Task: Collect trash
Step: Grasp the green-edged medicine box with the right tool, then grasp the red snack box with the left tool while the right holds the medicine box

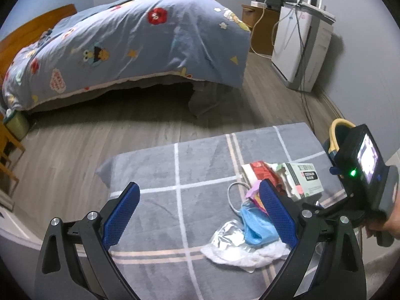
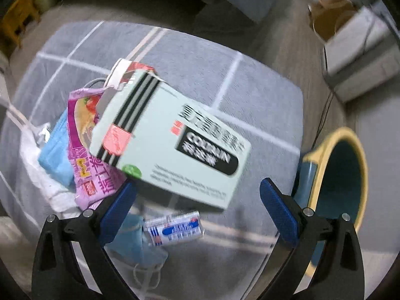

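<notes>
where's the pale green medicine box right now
In the right wrist view the pale green medicine box sits centre frame atop the trash pile, overlapping the purple wrapper, left of the yellow-rimmed bin.

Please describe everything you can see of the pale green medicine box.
The pale green medicine box looks like thin cardboard, flat and rectangular. Its top face carries black stripes, a pink patch, a black label with white letters and small print. It lies tilted on the trash pile, resting over the purple snack wrapper and a red-and-white box, on the grey checked cloth. No gripper touches it.

Right view motion-blurred; green box (image 2: 170,140) hides pile's middle, bin (image 2: 337,175) cut off.
</notes>
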A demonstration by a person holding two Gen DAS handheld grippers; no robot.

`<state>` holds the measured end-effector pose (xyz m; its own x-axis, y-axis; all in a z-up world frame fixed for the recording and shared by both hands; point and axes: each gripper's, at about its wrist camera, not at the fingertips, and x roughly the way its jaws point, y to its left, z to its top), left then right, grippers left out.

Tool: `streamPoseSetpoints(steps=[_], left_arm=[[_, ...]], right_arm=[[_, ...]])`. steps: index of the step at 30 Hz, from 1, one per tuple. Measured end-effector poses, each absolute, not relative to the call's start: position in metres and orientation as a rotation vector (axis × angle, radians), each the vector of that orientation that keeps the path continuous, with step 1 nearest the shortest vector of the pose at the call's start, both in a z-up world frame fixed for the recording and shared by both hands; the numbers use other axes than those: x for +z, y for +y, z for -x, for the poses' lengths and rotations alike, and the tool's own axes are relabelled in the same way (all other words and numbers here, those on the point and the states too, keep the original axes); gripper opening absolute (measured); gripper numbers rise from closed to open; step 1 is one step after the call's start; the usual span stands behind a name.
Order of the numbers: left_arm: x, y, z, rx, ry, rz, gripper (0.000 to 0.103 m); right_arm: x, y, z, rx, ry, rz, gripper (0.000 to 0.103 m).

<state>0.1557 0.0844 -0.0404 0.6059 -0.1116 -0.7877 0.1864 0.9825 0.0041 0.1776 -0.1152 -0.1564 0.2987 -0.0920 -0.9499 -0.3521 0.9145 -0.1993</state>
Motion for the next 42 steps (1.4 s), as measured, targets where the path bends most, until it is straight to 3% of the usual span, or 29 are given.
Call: streamPoseSetpoints(steps=[3,5,7,8,10,13,20,26,30,38,42], left_arm=[[-0.042,0.09,-0.157,-0.165,0.915,-0.081,0.095],[-0.043,0.094,-0.157,-0.162,0.919,-0.07,0.095],[-0.043,0.097,-0.158,-0.164,0.924,-0.053,0.095],[-0.044,0.098,-0.158,-0.164,0.926,-0.047,0.095],[-0.044,0.1,-0.158,-0.163,0.928,-0.037,0.095],[-0.046,0.102,-0.159,-0.164,0.934,-0.021,0.095],[-0.057,0.094,-0.166,-0.186,0.979,0.009,0.095],[-0.084,0.069,-0.176,-0.208,1.062,-0.019,0.095],[-0.101,0.047,-0.179,-0.233,1.104,-0.067,0.095],[-0.13,0.005,-0.183,-0.303,1.195,-0.067,0.093],[-0.131,-0.014,-0.186,-0.298,1.194,-0.115,0.079]], right_arm=[[-0.158,-0.098,-0.177,0.213,1.198,0.495,0.097],[-0.161,-0.088,-0.177,0.239,1.177,0.552,0.092],[-0.165,-0.084,-0.18,0.264,1.201,0.549,0.067],[-0.163,-0.084,-0.181,0.258,1.196,0.549,0.067],[-0.154,-0.084,-0.186,0.261,1.174,0.532,0.052],[-0.135,-0.092,-0.199,0.257,1.159,0.447,0.042],[-0.114,-0.133,-0.231,0.215,1.166,0.168,0.036],[-0.135,-0.147,-0.249,0.155,1.195,0.189,0.036],[-0.133,-0.16,-0.251,0.161,1.191,0.113,0.02],[-0.124,-0.177,-0.247,0.183,1.173,0.05,0.019],[-0.119,-0.189,-0.242,0.188,1.155,0.03,0.019]])
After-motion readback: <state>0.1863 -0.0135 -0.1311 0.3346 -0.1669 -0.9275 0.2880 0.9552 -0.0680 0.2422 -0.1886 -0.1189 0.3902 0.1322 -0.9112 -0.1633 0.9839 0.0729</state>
